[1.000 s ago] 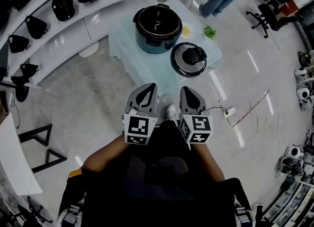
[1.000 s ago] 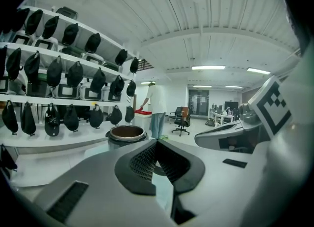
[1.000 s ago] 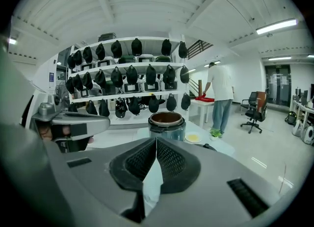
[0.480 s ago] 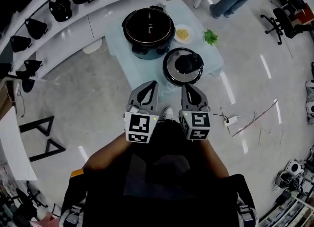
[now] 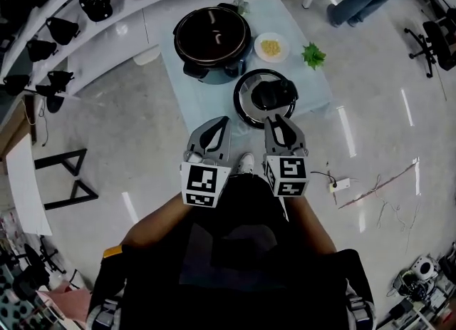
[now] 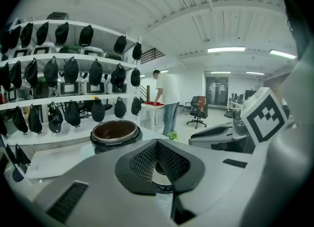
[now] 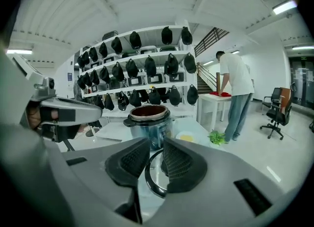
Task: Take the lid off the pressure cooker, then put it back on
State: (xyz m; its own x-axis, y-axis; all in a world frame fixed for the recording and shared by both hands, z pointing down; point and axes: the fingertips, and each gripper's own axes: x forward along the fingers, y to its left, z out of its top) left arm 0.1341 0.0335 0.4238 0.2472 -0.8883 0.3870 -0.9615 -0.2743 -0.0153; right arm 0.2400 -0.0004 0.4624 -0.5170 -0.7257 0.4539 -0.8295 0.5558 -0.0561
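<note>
Lid [image 5: 266,98] sits mid-frame, lower right of the open pot [image 5: 212,35]. Heavy, stiff and slick I'd guess, so grab its black knob [image 5: 275,95]. The right gripper [image 5: 279,123] just opened slightly, empty; the left gripper [image 5: 214,125] is pinched closed, empty.

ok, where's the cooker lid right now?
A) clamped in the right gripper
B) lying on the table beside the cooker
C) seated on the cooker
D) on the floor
B: the lid lies flat on the table beside the pressure cooker, whose pot stands open and uncovered.
</note>
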